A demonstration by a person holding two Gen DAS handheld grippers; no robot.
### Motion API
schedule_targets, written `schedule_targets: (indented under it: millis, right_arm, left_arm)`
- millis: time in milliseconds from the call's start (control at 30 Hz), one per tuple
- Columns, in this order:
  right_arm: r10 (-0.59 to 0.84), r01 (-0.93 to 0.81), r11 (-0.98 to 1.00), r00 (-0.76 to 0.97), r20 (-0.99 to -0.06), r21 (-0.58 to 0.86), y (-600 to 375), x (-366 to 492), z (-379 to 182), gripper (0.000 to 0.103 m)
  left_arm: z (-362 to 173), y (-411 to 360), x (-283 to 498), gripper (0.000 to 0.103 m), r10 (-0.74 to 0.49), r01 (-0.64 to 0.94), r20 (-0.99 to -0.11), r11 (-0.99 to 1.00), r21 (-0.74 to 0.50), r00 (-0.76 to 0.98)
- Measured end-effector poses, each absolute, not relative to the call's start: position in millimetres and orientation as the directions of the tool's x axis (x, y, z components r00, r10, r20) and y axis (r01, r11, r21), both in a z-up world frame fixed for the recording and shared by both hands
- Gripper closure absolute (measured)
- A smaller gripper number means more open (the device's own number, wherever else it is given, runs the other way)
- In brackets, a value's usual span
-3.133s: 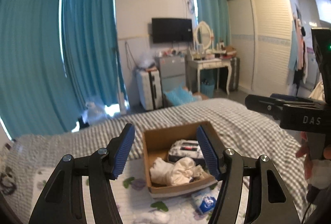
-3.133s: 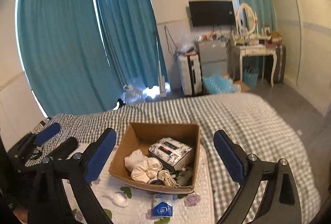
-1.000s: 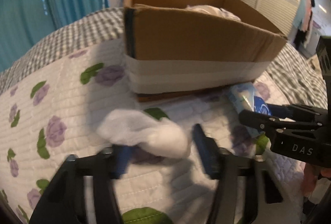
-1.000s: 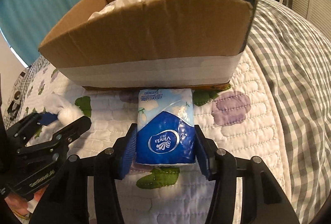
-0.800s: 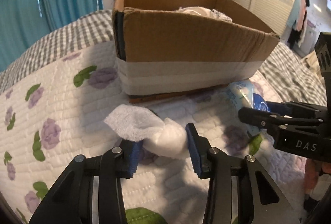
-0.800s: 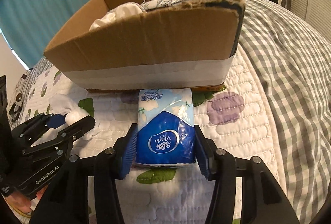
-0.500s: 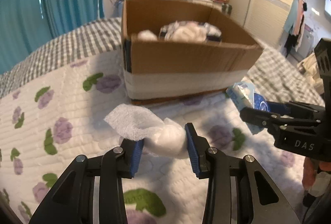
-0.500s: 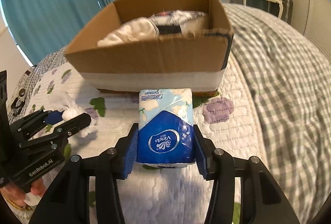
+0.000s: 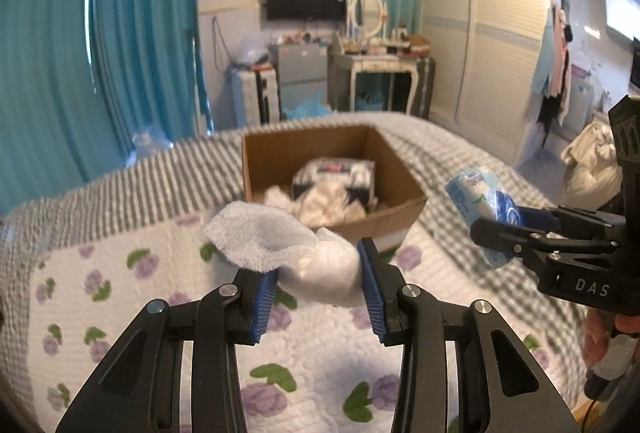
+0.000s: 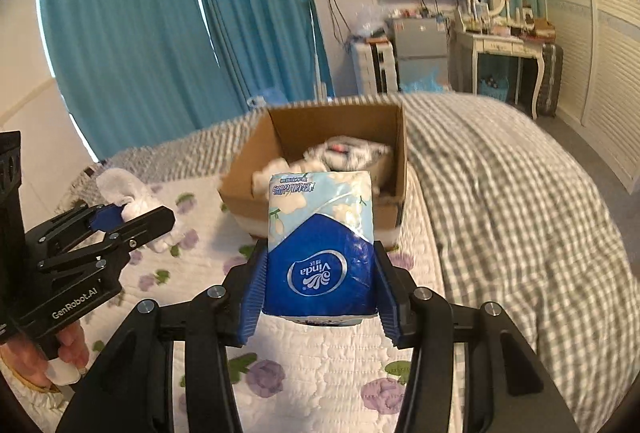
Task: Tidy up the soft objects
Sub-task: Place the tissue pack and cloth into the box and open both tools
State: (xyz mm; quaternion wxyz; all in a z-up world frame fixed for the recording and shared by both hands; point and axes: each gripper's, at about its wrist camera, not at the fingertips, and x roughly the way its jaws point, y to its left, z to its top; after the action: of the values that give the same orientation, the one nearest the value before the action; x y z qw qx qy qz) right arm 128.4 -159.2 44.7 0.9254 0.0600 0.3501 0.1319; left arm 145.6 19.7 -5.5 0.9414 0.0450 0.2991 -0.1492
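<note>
My left gripper [image 9: 316, 287] is shut on a white sock [image 9: 280, 245] and holds it in the air above the floral quilt, short of the cardboard box [image 9: 404, 209]. My right gripper [image 10: 320, 289] is shut on a blue and white Vinda tissue pack [image 10: 320, 241], lifted in front of the same box [image 10: 316, 129]. The box holds white cloth and a patterned packet. The right gripper with the pack shows at the right of the left wrist view [image 9: 516, 233]; the left gripper with the sock shows at the left of the right wrist view [image 10: 132, 213].
The box sits on a bed with a floral quilt [image 10: 320, 373] over a grey checked blanket [image 10: 520, 193]. Teal curtains [image 10: 160, 33], a suitcase, a dressing table [image 9: 380, 69] and a wardrobe [image 9: 480, 45] stand beyond the bed.
Both grippers closed on their objects and have risen from the quilt: the sock and the tissue pack are lifted, and the box interior has come into view from above.
</note>
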Motion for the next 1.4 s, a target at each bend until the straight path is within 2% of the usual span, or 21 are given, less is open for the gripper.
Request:
schedule_targets:
  millis: [200,400,600,933,967,1000,1033,1067,1100,1267,1400]
  right_arm:
    - [0.283,-0.208,0.959,0.765,-0.579,0.193,-163,130,86,0.055]
    - [0.279,-0.212,0.960,0.781,-0.558,0.184,-162,166,99,0.055]
    - [0.277,-0.200,0.960,0.755,-0.594,0.194,-154,221,75,0.055]
    - [0.296,-0.192,0.954,0.701,-0.649,0.228,-151,295,7,0.052]
    - [0.297,-0.190,0.954,0.701,-0.649,0.232,-153,299,3,0.050]
    - [0.307,-0.187,0.950,0.703,-0.642,0.250,-155,303,-1,0.041]
    - [0.318,-0.181,0.945,0.709,-0.629,0.273,-159,305,-4,0.034]
    - [0.328,-0.177,0.939,0.717,-0.615,0.294,-162,307,-4,0.020]
    - [0.327,-0.174,0.938,0.730,-0.600,0.301,-164,307,-3,0.017]
    - [0.305,-0.169,0.945,0.758,-0.577,0.278,-165,303,12,0.017]
    - [0.291,-0.158,0.949,0.775,-0.562,0.273,-174,291,40,0.017]
  left_arm:
    - [26,13,151,0.065,-0.259,0.306,-0.531,0.952,0.000,0.807]
    - [22,12,185,0.065,-0.270,0.306,-0.530,0.952,-0.022,0.804]
    - [-5,2,237,0.065,-0.253,0.306,-0.567,0.952,-0.001,0.784]
    - [-57,-2,301,0.063,-0.265,0.303,-0.595,0.952,-0.038,0.759]
    - [-60,-4,303,0.061,-0.274,0.312,-0.589,0.949,-0.039,0.760]
    - [-62,-6,303,0.057,-0.277,0.314,-0.579,0.949,-0.038,0.767]
    - [-64,-8,303,0.040,-0.266,0.301,-0.569,0.953,-0.033,0.779]
    - [-65,-8,303,0.032,-0.254,0.289,-0.560,0.957,-0.028,0.789]
    - [-65,-8,302,0.025,-0.243,0.275,-0.543,0.961,-0.022,0.804]
    - [-63,-9,304,0.025,-0.185,0.226,-0.547,0.974,0.009,0.817]
    - [-36,-7,291,0.025,-0.176,0.210,-0.528,0.978,0.003,0.831]
